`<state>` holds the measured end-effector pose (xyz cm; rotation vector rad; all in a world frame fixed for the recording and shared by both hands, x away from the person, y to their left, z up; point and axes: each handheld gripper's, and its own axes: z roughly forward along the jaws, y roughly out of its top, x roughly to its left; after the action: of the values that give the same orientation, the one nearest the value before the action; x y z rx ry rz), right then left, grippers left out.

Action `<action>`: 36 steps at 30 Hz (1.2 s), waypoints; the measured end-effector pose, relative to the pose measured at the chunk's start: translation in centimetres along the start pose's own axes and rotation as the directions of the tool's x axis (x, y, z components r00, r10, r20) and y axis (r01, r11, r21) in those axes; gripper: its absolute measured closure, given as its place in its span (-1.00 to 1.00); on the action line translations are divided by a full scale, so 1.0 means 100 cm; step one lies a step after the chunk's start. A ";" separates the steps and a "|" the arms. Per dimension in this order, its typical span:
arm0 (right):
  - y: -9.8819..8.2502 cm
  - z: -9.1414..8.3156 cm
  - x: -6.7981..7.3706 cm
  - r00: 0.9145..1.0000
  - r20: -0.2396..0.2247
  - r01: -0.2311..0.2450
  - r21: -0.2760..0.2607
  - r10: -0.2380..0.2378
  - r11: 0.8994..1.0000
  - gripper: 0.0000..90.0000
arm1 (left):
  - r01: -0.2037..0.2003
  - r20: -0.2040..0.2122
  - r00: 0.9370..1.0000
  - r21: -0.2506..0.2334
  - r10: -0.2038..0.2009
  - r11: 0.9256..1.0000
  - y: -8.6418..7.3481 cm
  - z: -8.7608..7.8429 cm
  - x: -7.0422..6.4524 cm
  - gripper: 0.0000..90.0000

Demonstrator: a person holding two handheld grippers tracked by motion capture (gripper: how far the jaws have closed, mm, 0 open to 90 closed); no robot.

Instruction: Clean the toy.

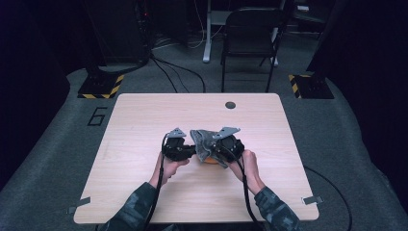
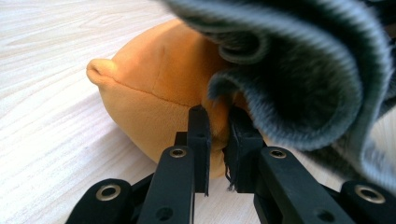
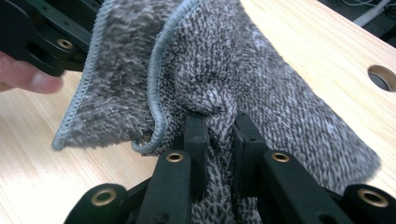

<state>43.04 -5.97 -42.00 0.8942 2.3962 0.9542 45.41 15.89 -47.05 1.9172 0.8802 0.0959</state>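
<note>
The grey towel (image 3: 224, 84) is bunched between the jaws of the right gripper (image 3: 219, 135), which clamp a fold of it and hold it raised off the table (image 1: 144, 120). Directly below the towel, the orange plush item (image 2: 154, 88) rests on the table. The left gripper (image 2: 218, 130) has its jaws narrowed onto the edge of this plush item, just beside the towel's hanging hem. In the high view both grippers sit close together.

One grey cloth (image 3: 261, 79), one orange plush (image 2: 159, 88)
</note>
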 end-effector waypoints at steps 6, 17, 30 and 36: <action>-0.019 -0.008 -0.021 0.998 0.037 -0.051 0.028 0.050 0.998 0.75 | -0.001 0.001 1.000 -0.002 0.001 1.000 0.000 0.000 0.001 0.80; -0.047 0.001 -0.059 0.984 0.085 -0.164 0.082 0.157 0.983 0.75 | 0.003 0.004 1.000 -0.005 -0.003 1.000 0.000 0.001 0.001 0.80; -0.021 -0.025 -0.037 0.991 0.021 -0.135 -0.018 0.135 0.991 0.75 | 0.006 0.003 1.000 -0.006 -0.006 1.000 0.000 0.001 0.002 0.80; -0.002 -0.014 0.003 0.999 -0.035 -0.024 -0.013 0.024 1.000 0.75 | 0.004 0.001 1.000 -0.007 -0.004 1.000 0.000 0.000 0.003 0.80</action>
<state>41.92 -6.48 -41.25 0.9104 2.4105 1.0021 45.64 16.06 -47.15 1.9087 0.8820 0.0955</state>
